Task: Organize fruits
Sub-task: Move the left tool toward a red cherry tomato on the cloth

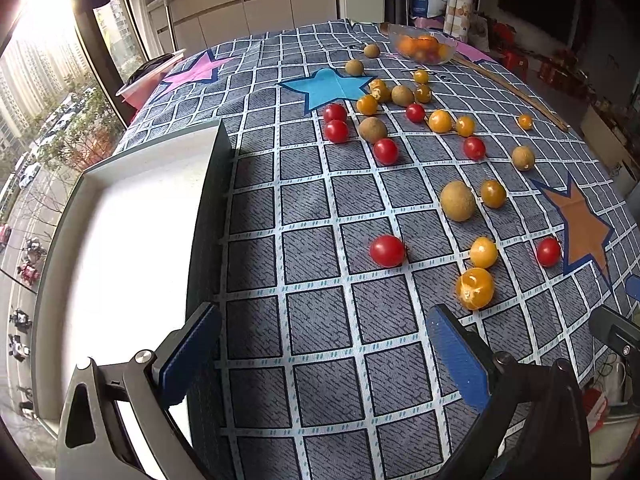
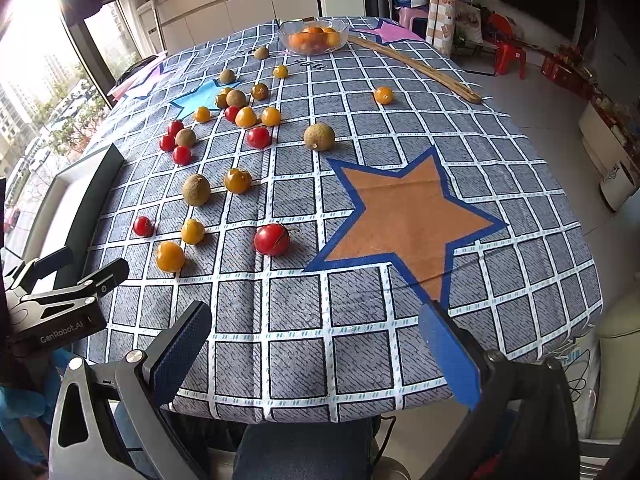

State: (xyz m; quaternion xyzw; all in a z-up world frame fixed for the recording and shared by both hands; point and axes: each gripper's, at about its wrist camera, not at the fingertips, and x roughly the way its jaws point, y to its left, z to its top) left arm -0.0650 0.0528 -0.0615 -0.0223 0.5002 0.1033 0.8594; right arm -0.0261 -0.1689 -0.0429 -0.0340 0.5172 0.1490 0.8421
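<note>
1. Fruit lies scattered across the checked tablecloth (image 2: 304, 320): red tomatoes, yellow-orange tomatoes and brown round fruits, loose and mixed. None looks sorted yet.
2. Left gripper (image 1: 320, 360) hovers over bare cloth at the near edge, its blue pads spread wide and holding nothing. The nearest pieces ahead of it are a red tomato (image 1: 387, 251) and an orange fruit (image 1: 475, 288), both clear of the pads.
3. Right gripper (image 2: 316, 354) hangs at the table's front edge, likewise wide open and empty. A red tomato (image 2: 271, 239) with a stem sits ahead of it, just beside the orange star (image 2: 404, 216) printed on the cloth.
4. A white tray (image 1: 132, 240) with a dark rim rests at the left side of the table, close to the left gripper; judged from its position, it serves as a drop point for sorted fruit. No fruit shows in it.
5. A glass bowl (image 2: 313, 37) at the far end already holds orange fruit, well apart from both grippers.
6. A wooden stick (image 2: 416, 68) lies slanted near the bowl.
7. Wide jaws suit a straight approach over a round fruit; such pieces may roll if nudged.
</note>
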